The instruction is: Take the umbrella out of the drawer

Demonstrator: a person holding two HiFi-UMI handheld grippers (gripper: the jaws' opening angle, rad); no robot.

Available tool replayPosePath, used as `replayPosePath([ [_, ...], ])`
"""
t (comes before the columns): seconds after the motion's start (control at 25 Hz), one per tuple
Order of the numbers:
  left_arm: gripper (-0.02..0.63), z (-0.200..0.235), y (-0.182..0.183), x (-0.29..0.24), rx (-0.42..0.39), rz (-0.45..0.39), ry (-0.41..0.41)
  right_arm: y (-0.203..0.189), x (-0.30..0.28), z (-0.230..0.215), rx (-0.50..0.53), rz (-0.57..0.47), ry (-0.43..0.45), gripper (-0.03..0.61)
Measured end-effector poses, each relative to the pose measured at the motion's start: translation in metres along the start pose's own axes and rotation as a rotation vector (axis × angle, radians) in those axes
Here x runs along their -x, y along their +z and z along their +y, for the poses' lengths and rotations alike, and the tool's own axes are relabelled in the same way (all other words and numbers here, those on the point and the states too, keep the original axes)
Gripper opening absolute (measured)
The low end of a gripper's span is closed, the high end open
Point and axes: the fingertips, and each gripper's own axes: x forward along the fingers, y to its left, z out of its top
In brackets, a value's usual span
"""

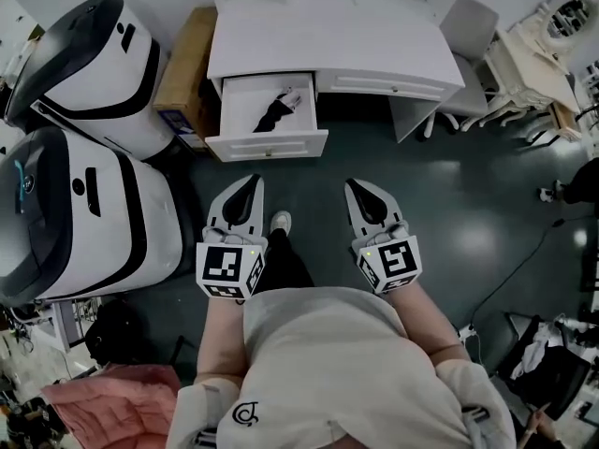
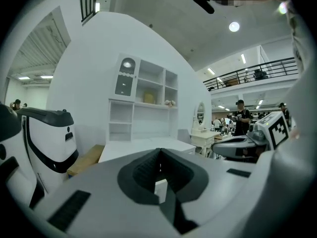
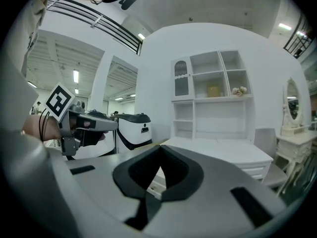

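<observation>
A white desk (image 1: 374,45) stands ahead with its left drawer (image 1: 267,143) pulled open. Inside the drawer lies a black folded umbrella (image 1: 273,112) with a pale handle end pointing to the back right. My left gripper (image 1: 251,181) hovers over the dark floor just in front of the drawer, shut and empty. My right gripper (image 1: 355,186) is level with it to the right, also shut with nothing in it, below the closed right drawer (image 1: 388,86). The left gripper (image 2: 159,150) and the right gripper (image 3: 161,150) show their jaws meeting at the tip, with the desk beyond.
Two large white-and-black machines (image 1: 84,148) stand at the left. A brown cardboard box (image 1: 185,59) leans by the desk's left side. A white chair (image 1: 468,36) and a cream dressing table (image 1: 533,64) stand at the right. A shelf unit (image 3: 210,98) rises behind the desk.
</observation>
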Motion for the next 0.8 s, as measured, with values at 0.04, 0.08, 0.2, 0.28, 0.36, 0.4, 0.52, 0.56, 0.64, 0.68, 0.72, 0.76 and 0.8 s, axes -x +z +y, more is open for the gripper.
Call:
replayPosePath([
  [0.04,0.012,0.012,0.003,-0.014,0.003,0.003,-0.005,0.001,-0.016,-0.004,-0.003,0.011,-0.004,0.006],
  [0.08,0.012,0.026,0.006,-0.028,0.007,0.006,-0.010,0.001,-0.033,-0.008,-0.007,0.023,-0.006,0.006],
  [0.2,0.012,0.067,0.018,-0.070,0.020,0.013,-0.030,0.014,-0.083,-0.019,0.007,0.041,-0.018,0.006],
  [0.28,0.012,0.092,0.026,-0.099,0.015,0.017,-0.045,0.020,-0.116,-0.030,0.006,0.046,-0.037,0.006],
  [0.36,0.012,0.115,0.030,-0.127,-0.007,0.029,-0.057,0.023,-0.149,-0.039,-0.009,0.055,-0.055,0.006],
  [0.4,0.012,0.125,0.030,-0.139,-0.013,0.039,-0.067,0.023,-0.164,-0.043,-0.020,0.060,-0.064,0.006],
  [0.52,0.012,0.145,0.026,-0.170,0.005,0.065,-0.113,0.028,-0.199,-0.051,-0.031,0.063,-0.081,0.006],
  [0.56,0.012,0.150,0.025,-0.178,0.013,0.067,-0.127,0.029,-0.209,-0.054,-0.035,0.064,-0.084,0.006],
  [0.64,0.012,0.158,0.023,-0.194,0.022,0.070,-0.146,0.029,-0.226,-0.058,-0.049,0.065,-0.078,0.006],
  [0.68,0.012,0.161,0.020,-0.201,0.026,0.074,-0.152,0.028,-0.233,-0.059,-0.057,0.067,-0.069,0.006],
  [0.72,0.012,0.162,0.014,-0.206,0.028,0.082,-0.158,0.026,-0.238,-0.060,-0.066,0.071,-0.058,0.006],
  [0.76,0.011,0.164,0.008,-0.212,0.029,0.093,-0.163,0.023,-0.243,-0.061,-0.074,0.076,-0.049,0.006],
  [0.8,0.012,0.165,0.001,-0.217,0.030,0.106,-0.168,0.020,-0.248,-0.063,-0.081,0.082,-0.043,0.006],
])
